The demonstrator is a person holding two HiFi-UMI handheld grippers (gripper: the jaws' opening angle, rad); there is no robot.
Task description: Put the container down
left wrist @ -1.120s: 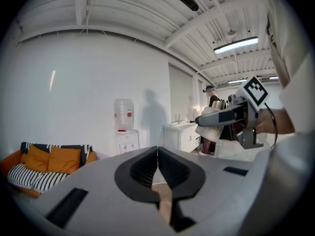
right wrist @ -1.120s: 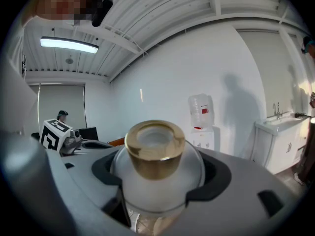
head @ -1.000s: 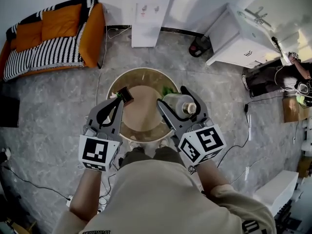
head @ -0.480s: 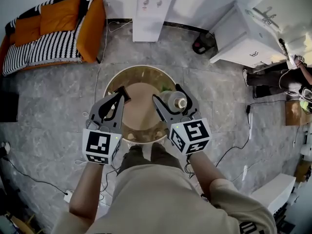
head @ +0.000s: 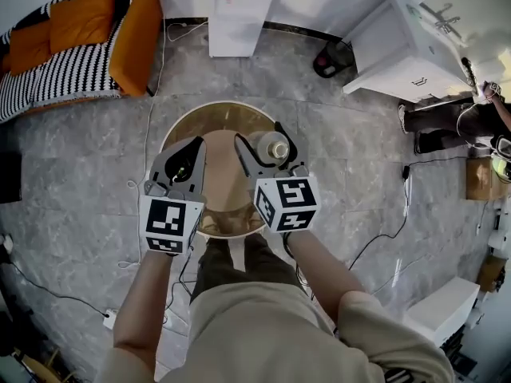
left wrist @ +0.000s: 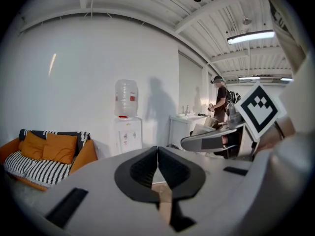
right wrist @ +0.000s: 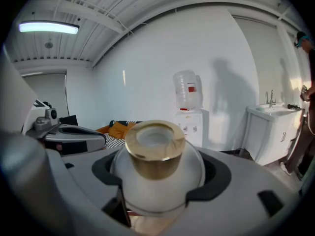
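Observation:
A frosted white container (right wrist: 156,168) with a gold cap sits between the jaws of my right gripper (right wrist: 158,181), which is shut on its round body. In the head view the right gripper (head: 263,142) holds the container (head: 275,148) upright above the right part of a round tan table (head: 222,178). My left gripper (head: 188,148) hovers over the table's left side. Its dark pads (left wrist: 147,167) meet with nothing between them, so the left gripper (left wrist: 157,165) is shut and empty.
An orange and striped sofa (head: 72,34) stands at the back left. A white water dispenser (head: 238,6) is behind the table and a white sink cabinet (head: 403,46) at the back right. A person (head: 467,118) stands far right. Cables (head: 383,238) lie on the grey floor.
Both grippers have shifted left and further over the table. The right one still carries the container, which now sits nearer the table's middle.

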